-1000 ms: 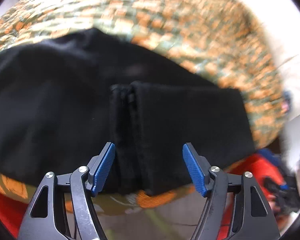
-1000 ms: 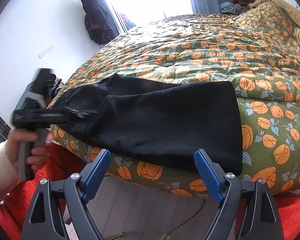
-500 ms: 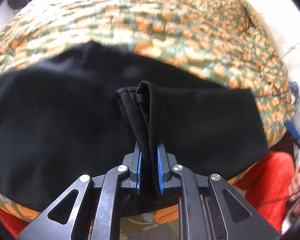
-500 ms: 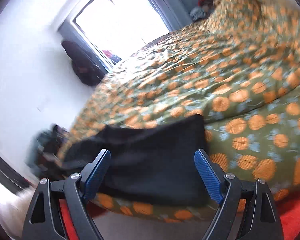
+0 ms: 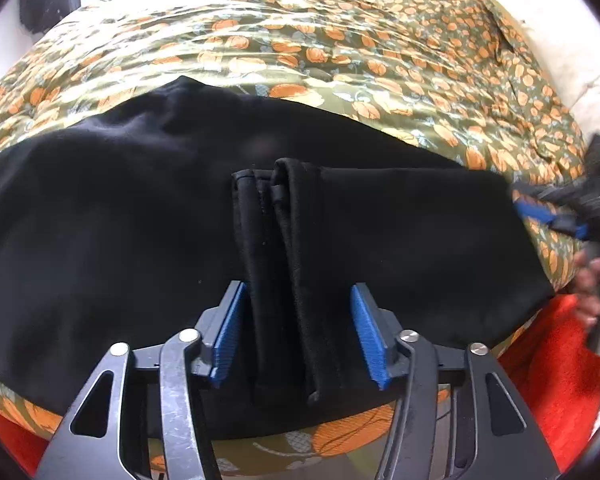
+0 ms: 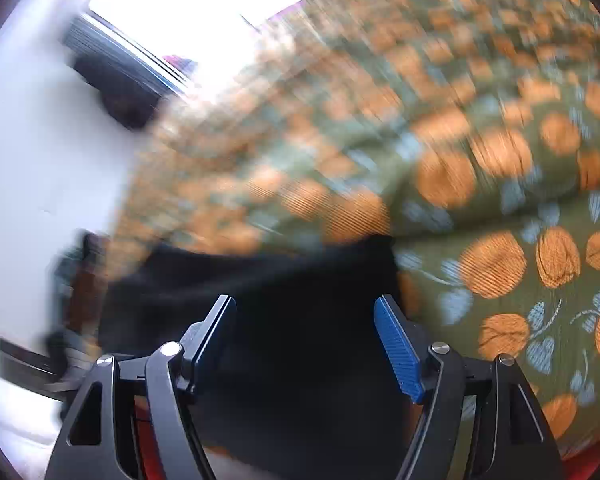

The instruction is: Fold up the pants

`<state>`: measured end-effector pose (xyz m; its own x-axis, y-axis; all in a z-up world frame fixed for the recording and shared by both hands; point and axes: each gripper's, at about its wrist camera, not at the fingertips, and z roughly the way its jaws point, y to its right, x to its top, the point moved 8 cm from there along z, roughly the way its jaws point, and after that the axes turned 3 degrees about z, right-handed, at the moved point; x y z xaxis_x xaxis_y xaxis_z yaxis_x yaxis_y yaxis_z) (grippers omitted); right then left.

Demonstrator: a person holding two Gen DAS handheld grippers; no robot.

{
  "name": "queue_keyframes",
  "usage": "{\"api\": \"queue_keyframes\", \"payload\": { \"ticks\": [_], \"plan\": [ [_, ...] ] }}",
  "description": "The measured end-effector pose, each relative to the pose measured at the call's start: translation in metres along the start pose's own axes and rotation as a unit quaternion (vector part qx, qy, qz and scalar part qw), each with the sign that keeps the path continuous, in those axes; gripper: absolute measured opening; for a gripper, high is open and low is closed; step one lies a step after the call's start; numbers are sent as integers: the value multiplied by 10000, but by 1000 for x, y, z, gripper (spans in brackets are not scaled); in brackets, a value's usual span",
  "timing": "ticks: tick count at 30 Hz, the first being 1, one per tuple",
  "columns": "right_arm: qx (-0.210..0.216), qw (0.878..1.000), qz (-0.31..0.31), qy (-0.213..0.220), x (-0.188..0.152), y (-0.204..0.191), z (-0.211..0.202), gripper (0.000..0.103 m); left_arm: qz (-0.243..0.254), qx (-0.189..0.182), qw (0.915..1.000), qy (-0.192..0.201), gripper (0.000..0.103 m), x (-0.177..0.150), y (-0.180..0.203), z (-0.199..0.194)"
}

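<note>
Showing: black fabric pants (image 5: 140, 240) spread flat across the near edge of a bed.
Bed cover: olive-green quilted bedspread with orange pumpkin print (image 5: 320, 48), running from 9 to 3 o'clock behind the pants in the left wrist view.
Pants hem: a bunched, doubled edge (image 5: 276, 264) rising at centre toward 12 o'clock.
Left gripper (image 5: 296, 332): jaws spread, blue-padded fingers (image 5: 230, 332) on either side of the bunched edge, gaps visible on both sides.
Right gripper (image 6: 306, 344): jaws spread, facing the pants' end edge; nothing between the pads; view motion-blurred.
Right gripper, seen from left wrist: at 3 o'clock, beside the pants' far corner.
Floor covering: red-orange shaggy rug (image 5: 556, 380) at 4 o'clock.
</note>
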<state>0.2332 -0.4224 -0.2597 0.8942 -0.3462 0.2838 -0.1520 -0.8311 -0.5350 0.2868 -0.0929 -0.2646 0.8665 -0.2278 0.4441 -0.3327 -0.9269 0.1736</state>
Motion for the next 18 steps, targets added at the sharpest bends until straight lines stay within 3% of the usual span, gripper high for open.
{"api": "queue_keyframes", "payload": {
  "ticks": [1, 3, 6, 9, 12, 15, 18],
  "plan": [
    [-342, 9994, 20, -77, -3, 11, 8, 69, -38, 7, 10000, -17, 58, 0, -1, -4],
    [-206, 9997, -67, 91, -5, 6, 1, 66, -120, -29, 9999, 47, 58, 0, -5, -14],
    [-112, 9963, -552, 651, -15, -22, -40, 66, -344, -184, 9988, 303, 67, -1, -17, -36],
    [224, 9917, -759, 1010, -37, -43, -72, 66, -526, -111, 9976, 444, 68, -7, -35, -53],
    [489, 9937, -644, 778, -76, -46, -61, 66, -791, -1, 9955, 531, 68, -14, -54, -64],
    [243, 9981, -543, 144, -101, -36, -23, 66, -1056, 102, 9929, 547, 69, -23, -74, -73],
    [34, 9953, -876, 408, -96, -44, -35, 66, -1217, 244, 9902, 642, 69, -28, -92, -84]
  ]
}}
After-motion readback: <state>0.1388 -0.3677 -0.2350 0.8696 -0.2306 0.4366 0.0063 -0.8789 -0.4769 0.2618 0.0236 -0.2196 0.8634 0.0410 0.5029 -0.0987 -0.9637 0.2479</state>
